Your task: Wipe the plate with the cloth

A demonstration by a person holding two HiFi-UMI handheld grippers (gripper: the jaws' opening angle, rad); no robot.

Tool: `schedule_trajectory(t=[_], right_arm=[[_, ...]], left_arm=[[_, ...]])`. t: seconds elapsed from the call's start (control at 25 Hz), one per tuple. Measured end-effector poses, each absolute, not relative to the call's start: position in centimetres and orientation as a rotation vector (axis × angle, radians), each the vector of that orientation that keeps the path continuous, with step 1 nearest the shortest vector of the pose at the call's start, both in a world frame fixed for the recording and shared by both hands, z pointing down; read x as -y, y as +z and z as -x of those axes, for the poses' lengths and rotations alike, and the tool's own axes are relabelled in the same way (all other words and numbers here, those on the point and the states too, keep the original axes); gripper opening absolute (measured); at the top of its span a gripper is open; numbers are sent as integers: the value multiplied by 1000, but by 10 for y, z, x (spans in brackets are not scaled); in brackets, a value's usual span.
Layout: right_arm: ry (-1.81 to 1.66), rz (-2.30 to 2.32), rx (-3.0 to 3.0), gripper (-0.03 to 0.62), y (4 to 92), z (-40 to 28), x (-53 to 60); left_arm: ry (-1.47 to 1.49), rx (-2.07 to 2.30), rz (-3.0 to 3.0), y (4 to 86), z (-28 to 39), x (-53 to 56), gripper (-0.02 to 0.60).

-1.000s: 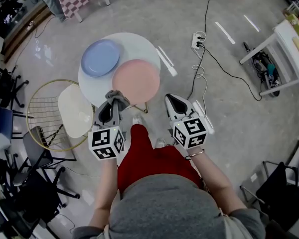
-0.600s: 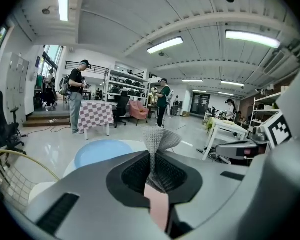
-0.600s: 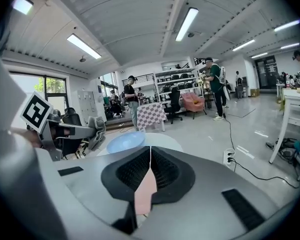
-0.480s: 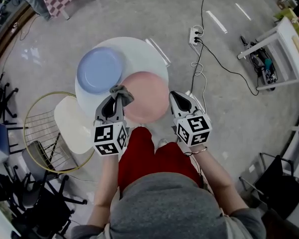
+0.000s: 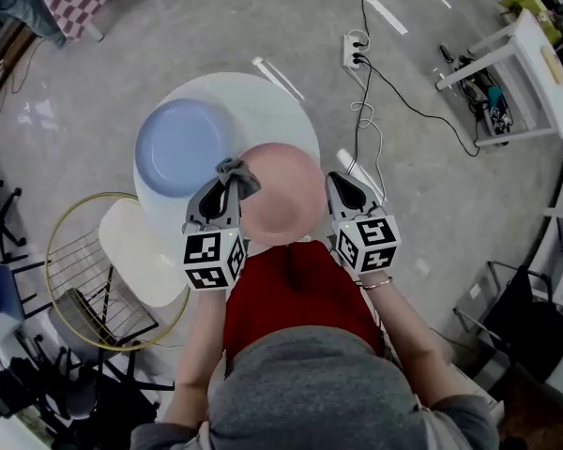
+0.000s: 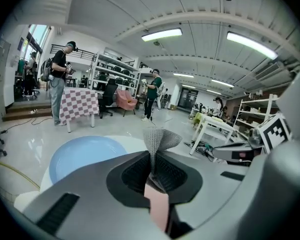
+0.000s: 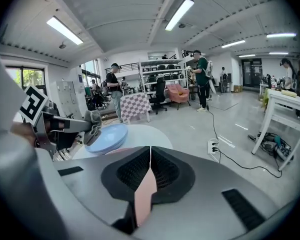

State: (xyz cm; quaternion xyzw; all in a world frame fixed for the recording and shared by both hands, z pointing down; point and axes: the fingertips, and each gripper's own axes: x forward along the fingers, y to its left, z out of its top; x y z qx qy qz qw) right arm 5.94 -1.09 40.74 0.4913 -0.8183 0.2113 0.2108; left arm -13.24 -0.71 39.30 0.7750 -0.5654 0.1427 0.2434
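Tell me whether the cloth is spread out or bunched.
Bunched: the cloth is pinched in the left tongs, its gathered end sticking out past the tips.

The left forearm (image 5: 199, 345) and right forearm (image 5: 401, 331) reach toward 12 o'clock. The left gripper (image 5: 225, 186) has its jaws clamped on the cloth (image 5: 236, 171). The right gripper (image 5: 342, 184) tilts toward 11 o'clock, its 2 jaws pressed together.
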Motion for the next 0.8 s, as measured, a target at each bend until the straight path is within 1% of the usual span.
schedule_trajectory(t=[0.36, 0.8], right_arm=[[677, -1353, 2207, 29, 435, -74, 12], [840, -1232, 2097, 31, 488, -87, 6]], left_arm=[[492, 1438, -2126, 419, 105, 24, 37], [585, 1314, -2103, 452, 62, 34, 37]])
